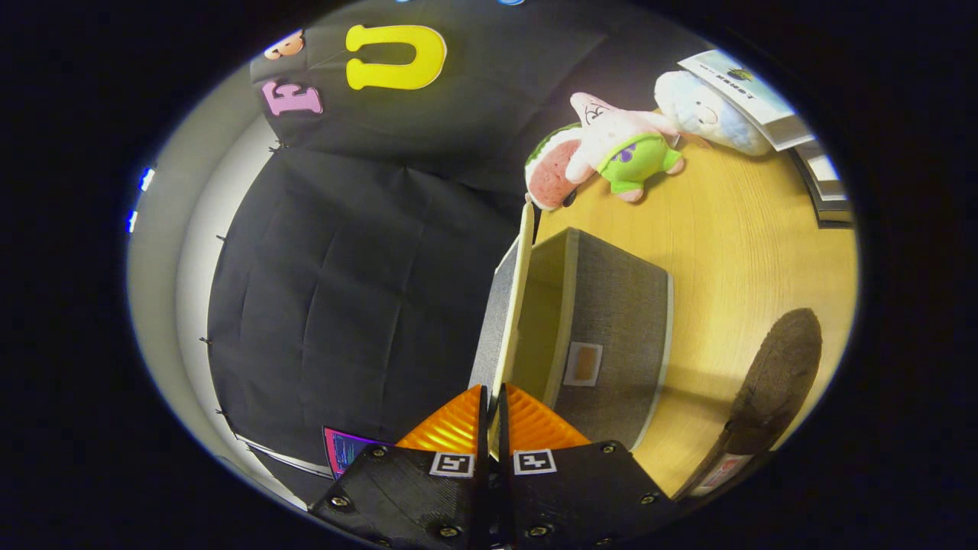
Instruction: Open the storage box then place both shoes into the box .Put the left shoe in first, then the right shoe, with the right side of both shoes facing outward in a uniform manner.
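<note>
Grey fabric storage box [611,321] on the wooden tabletop [749,252] stands open, its lid [513,305] pinched between the gripper [490,412] fingers, while one shoe [772,382] waits beside it, none visibly boxed.

Jaws pinching lid [510,305] (box [611,336] open)

Storage box [611,321]: grey fabric sides with pale trim and a small label patch on one wall, standing on the wooden desk [756,252]; interior pale. Its lid [513,305] is raised edge-on, thin and pale inside, pinched between the gripper [491,416] fingers. One dark brown shoe [772,382] lies on the desk beside the box, apart from it.
</note>
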The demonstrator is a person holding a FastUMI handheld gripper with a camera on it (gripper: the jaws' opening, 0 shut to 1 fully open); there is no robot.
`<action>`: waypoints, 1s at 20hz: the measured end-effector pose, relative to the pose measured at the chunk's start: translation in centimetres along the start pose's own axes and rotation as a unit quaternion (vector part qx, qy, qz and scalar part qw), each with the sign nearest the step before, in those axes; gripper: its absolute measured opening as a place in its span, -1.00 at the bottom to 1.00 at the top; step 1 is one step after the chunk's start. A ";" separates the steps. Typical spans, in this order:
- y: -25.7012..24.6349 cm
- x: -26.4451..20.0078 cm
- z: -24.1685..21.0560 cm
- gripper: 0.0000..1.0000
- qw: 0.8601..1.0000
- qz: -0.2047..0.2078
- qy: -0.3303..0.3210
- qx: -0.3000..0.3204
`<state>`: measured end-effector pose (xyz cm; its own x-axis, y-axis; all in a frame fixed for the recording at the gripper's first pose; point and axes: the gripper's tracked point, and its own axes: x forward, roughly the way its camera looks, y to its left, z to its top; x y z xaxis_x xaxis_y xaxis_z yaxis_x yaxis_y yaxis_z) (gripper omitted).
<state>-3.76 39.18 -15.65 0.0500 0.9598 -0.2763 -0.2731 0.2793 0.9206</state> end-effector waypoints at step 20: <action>17.2 13.9 0.1 -0.91 0.996 0.058 0.032 -0.063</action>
<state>-7.63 57.34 -3.67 -0.0493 0.9805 -0.1901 -0.3913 0.1561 0.9069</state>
